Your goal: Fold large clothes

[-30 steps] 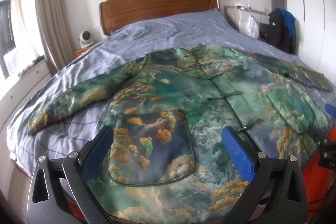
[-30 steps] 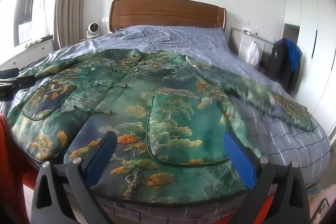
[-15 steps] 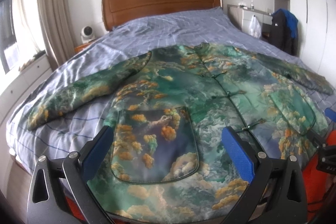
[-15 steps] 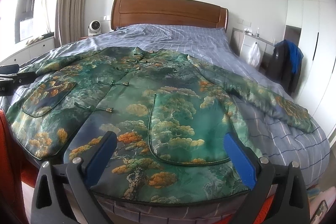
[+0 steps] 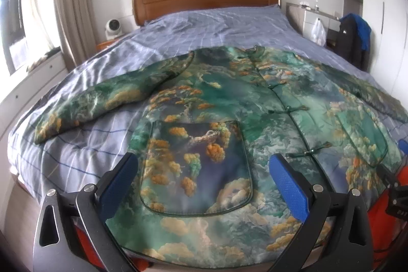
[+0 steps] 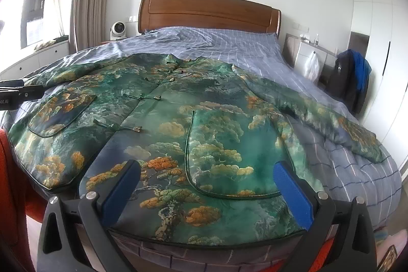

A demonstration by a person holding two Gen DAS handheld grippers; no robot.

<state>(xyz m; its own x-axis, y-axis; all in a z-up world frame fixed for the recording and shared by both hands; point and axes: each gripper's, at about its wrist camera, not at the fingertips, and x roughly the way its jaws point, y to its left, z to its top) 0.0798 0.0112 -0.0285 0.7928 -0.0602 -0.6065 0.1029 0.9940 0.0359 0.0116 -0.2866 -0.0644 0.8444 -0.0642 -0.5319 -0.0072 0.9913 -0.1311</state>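
Observation:
A large green jacket [image 5: 229,103] printed with orange trees and clouds lies flat and face up on the bed, sleeves spread to both sides, hem at the foot edge. In the right wrist view the same jacket [image 6: 178,114] fills the near half of the bed. My left gripper [image 5: 201,177] hovers open above the hem, over the left pocket [image 5: 196,165], with nothing between its blue pads. My right gripper [image 6: 206,182] is open too, above the hem by the right pocket [image 6: 229,149]. The left gripper's tip [image 6: 17,91] shows at the far left.
The bed [image 5: 204,24] has a blue checked cover and a wooden headboard [image 6: 209,12]. A small white fan [image 6: 117,29] stands by the curtain. At the right are a nightstand with a white bag [image 6: 311,65] and dark clothes hanging [image 6: 349,75]. Orange cloth [image 6: 10,170] shows at the foot.
Both grippers have lifted and drawn back slightly from the bed's foot, so more of the jacket and headboard shows. The jacket has not moved, and both stay open.

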